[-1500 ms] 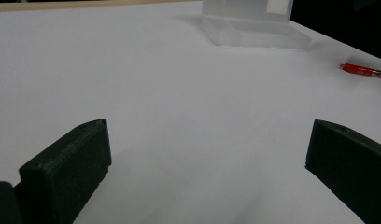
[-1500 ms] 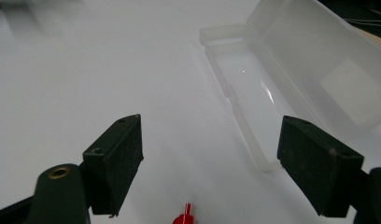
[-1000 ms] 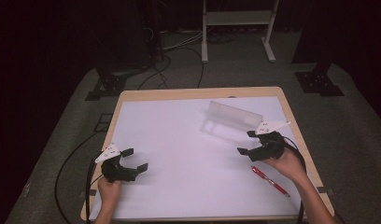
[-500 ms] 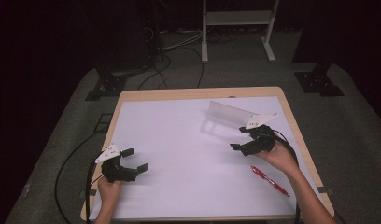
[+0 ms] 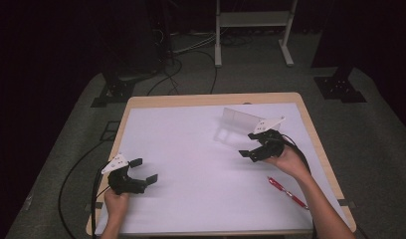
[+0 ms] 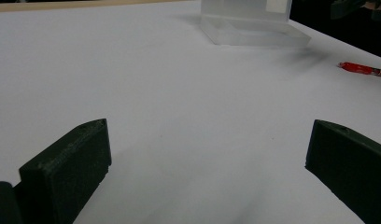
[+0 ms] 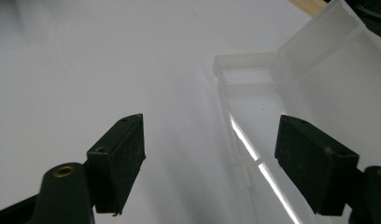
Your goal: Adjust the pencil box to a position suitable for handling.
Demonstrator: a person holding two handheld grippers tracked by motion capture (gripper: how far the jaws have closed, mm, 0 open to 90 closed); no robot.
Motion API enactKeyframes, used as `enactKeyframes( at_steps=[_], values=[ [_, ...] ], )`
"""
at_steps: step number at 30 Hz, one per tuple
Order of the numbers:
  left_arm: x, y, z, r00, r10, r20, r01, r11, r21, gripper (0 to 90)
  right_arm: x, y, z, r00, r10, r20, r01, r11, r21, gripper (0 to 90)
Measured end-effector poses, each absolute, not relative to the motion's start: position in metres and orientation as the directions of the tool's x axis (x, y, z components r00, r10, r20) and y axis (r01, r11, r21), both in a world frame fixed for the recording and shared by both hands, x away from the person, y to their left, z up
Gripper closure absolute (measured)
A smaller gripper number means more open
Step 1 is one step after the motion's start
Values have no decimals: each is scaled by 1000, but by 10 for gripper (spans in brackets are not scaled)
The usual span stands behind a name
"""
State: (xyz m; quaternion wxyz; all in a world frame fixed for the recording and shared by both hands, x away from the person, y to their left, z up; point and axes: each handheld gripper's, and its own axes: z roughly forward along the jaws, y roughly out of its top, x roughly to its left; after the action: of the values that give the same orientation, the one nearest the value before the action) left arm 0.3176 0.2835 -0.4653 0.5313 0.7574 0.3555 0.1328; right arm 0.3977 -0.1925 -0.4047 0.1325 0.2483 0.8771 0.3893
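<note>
Right gripper (image 5: 254,150) moved farther and leftward since a second ago, now hovering just beside the open clear box (image 5: 239,121) at far right of counter (image 5: 191,102), fingers wide and empty. Left gripper (image 5: 143,171) unmoved near left, fingers wide. Red pen (image 5: 287,192) lying unmoved near right.

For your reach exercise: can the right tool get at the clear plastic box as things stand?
Probably yes: the right tool hangs open beside the clear plastic box, lid up, with bare white table between them.
</note>
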Motion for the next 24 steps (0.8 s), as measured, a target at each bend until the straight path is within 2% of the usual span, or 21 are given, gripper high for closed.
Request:
enactKeyframes(
  at_steps=[10, 24],
  values=[
    [318, 284, -465, 711, 680, -179, 399, -180, 899, 0, 417, -191, -423, -837, 547, 0, 380, 580, 720, 330],
    [317, 284, -465, 712, 679, -180, 398, -180, 899, 0, 428, -185, -434, -836, 548, -6, 394, 608, 689, 430]
  ],
)
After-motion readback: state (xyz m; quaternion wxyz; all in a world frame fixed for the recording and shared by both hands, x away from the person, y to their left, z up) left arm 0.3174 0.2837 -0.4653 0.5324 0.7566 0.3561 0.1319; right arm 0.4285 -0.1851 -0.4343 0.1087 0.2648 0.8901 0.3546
